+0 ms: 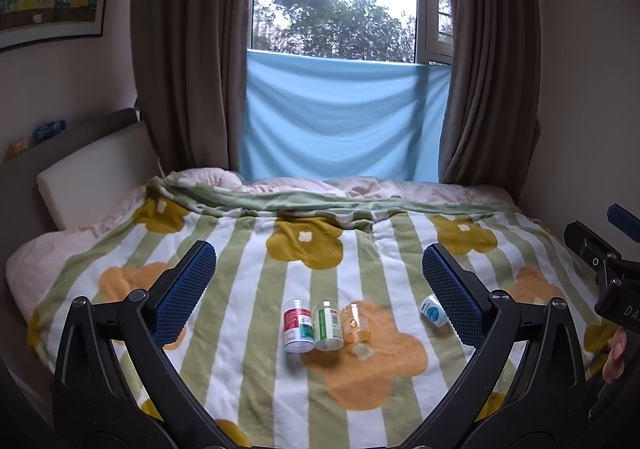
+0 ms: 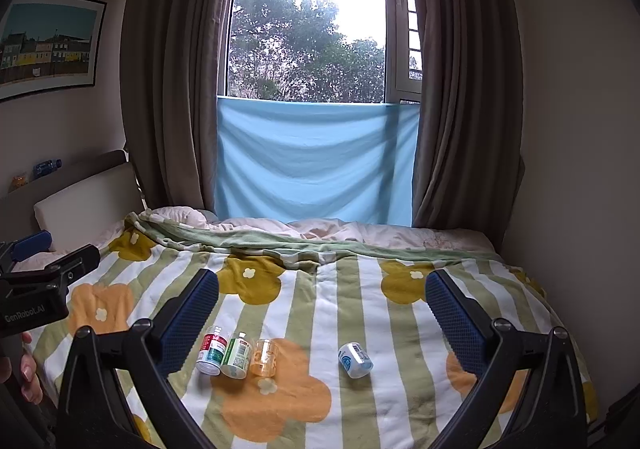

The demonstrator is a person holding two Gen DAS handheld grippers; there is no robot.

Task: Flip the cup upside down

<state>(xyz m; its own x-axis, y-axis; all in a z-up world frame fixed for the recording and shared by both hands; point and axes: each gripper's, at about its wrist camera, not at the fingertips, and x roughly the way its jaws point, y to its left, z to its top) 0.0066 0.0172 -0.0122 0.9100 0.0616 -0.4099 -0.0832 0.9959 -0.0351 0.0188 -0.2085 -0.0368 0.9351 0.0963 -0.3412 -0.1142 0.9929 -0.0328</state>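
Note:
A small orange see-through cup [image 1: 355,323] [image 2: 265,357] stands on the flowered blanket, at the right end of a row with two bottles. Which end faces up is hard to tell. My left gripper [image 1: 318,261] is open above and short of the row, nothing between its blue pads. My right gripper [image 2: 323,281] is also open and empty, with the cup low between its fingers and nearer the left one. Each gripper shows at the edge of the other's view: the right one [image 1: 608,273], the left one [image 2: 40,285].
A red-and-white bottle [image 1: 298,325] [image 2: 212,349] and a green-and-white bottle [image 1: 328,325] [image 2: 236,355] stand touching left of the cup. A white-and-blue container [image 1: 434,311] [image 2: 355,359] lies on its side to the right. Headboard left, wall right, curtained window behind.

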